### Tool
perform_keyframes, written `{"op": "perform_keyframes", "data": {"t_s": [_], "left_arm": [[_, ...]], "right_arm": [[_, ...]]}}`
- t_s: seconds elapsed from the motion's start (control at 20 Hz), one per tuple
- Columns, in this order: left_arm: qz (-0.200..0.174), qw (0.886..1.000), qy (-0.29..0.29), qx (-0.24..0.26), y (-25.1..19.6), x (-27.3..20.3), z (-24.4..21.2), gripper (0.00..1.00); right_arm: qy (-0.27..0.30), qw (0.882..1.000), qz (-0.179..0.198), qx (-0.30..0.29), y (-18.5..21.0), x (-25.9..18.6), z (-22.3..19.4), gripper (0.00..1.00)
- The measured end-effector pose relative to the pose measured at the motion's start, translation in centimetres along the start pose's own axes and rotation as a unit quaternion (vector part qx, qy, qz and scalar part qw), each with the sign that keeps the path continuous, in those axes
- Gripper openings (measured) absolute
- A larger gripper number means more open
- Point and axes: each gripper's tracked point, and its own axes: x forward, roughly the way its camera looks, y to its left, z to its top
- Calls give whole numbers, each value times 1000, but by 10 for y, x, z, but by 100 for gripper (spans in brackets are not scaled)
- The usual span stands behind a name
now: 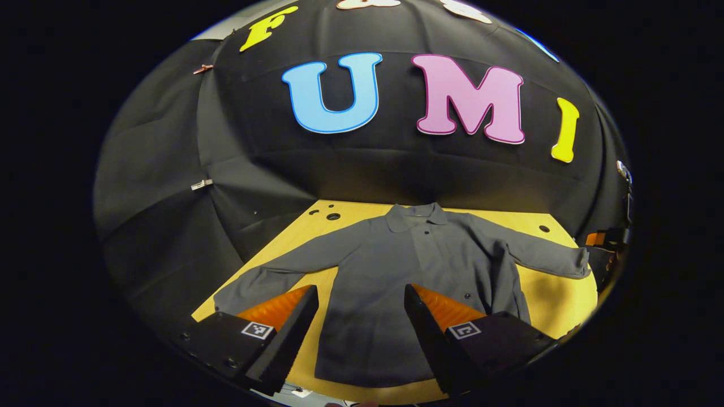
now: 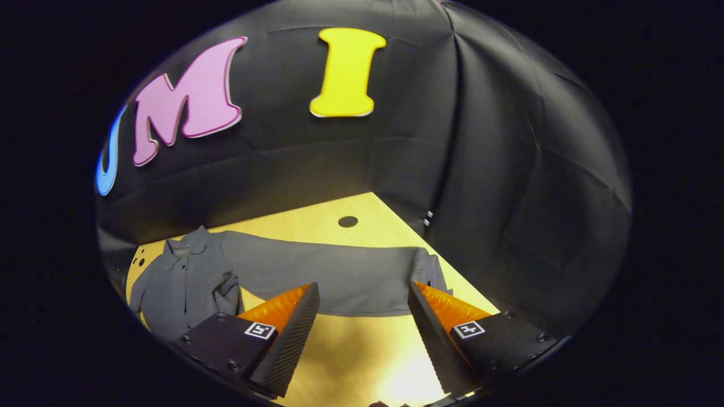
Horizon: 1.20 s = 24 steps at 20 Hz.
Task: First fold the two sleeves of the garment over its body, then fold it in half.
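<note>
Garment (image 1: 390,265) spread flat on desk (image 1: 557,299), collar far, both sleeves out to the sides, unfolded. Left gripper view: left gripper (image 1: 362,316) above lower body of garment, fingers (image 1: 294,328) spread wide, grasping nothing. Right gripper view: right gripper (image 2: 362,316) above bare desk (image 2: 350,350) just before one outstretched sleeve (image 2: 334,277), fingers (image 2: 294,328) released, empty.
</note>
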Motion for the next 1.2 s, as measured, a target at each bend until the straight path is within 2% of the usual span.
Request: {"op": "perform_keyframes", "data": {"t_s": [0.2, 0.35, 0.55, 0.65, 0.8, 0.85, 1.1, 1.15, 1.2], "left_arm": [[-7, 1000, 6, 28, -15, 9, 2, 96], [-20, 998, 5, 66, -35, 19, 11, 96], [-40, 995, 0, 95, -63, 22, 23, 98], [-57, 994, 7, 98, -77, 21, 18, 98], [-61, 993, 7, 103, -84, 22, 18, 98], [-60, 993, 10, 103, -85, 21, 18, 98], [-65, 993, 16, 93, -92, 23, 16, 98], [-66, 994, 15, 91, -93, 22, 17, 98], [-65, 994, 13, 92, -93, 20, 19, 98]], "right_arm": [[27, 998, -50, 26, -38, 47, -5, 98], [74, 991, -92, 57, -72, 89, -26, 98], [113, 982, -138, 58, -112, 131, -46, 98], [133, 978, -143, 77, -114, 133, -58, 98], [162, 973, -135, 94, -115, 141, -75, 96], [155, 974, -134, 99, -117, 146, -73, 99], [150, 981, -103, 69, -107, 145, -72, 97], [151, 982, -92, 63, -101, 148, -70, 81], [152, 983, -90, 58, -95, 148, -72, 60]]}}
